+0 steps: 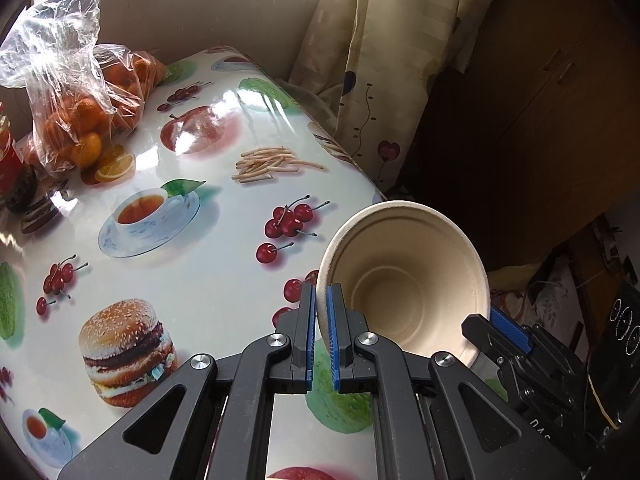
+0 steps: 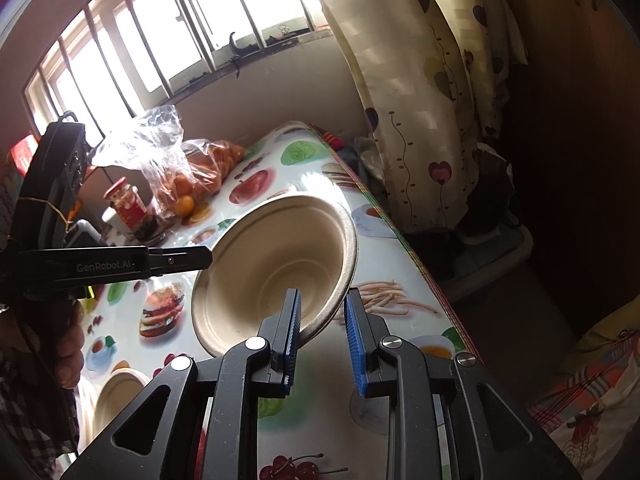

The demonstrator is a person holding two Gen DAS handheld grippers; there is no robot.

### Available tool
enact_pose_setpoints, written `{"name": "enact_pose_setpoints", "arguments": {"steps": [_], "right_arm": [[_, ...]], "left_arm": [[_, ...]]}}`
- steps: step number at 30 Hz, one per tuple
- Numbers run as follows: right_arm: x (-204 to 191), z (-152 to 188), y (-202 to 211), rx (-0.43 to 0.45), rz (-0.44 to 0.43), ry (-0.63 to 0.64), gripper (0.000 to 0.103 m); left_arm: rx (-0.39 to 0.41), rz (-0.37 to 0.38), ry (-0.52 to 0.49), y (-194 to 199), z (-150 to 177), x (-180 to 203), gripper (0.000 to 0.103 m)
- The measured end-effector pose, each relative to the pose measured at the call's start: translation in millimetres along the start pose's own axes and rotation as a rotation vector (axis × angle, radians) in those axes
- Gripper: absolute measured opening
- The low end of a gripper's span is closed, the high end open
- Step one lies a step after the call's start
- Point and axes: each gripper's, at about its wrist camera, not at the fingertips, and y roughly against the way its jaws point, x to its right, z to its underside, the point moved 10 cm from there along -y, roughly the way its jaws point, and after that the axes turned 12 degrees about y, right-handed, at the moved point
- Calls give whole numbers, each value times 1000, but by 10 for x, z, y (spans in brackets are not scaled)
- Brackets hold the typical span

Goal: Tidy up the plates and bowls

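Note:
A beige paper bowl [image 1: 404, 280] hangs tilted over the table's right edge, its opening toward both cameras. My left gripper [image 1: 322, 294] is shut on its left rim, one blue pad inside and one outside. In the right wrist view the same bowl [image 2: 272, 264] fills the middle. My right gripper [image 2: 320, 300] has the near rim between its pads and pinches it. The left gripper [image 2: 200, 258] reaches in from the left onto the far rim. The right gripper [image 1: 496, 330] shows at the bowl's lower right. Another beige bowl [image 2: 120, 396] lies on the table at lower left.
The table [image 1: 208, 280] has a glossy cloth printed with food. A plastic bag of oranges [image 1: 88, 112] and a red jar [image 2: 128, 204] stand at its far side. A patterned curtain [image 1: 380, 60] hangs past the right edge. A person's hand [image 2: 68, 344] holds the left gripper.

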Motion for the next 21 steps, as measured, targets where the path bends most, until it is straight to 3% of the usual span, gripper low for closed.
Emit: {"name": "enact_pose_setpoints", "arguments": {"steps": [21], "right_arm": [[-327, 78, 329, 25, -16, 38, 22]], "left_arm": [[48, 11, 6, 426, 225, -80, 6]]}}
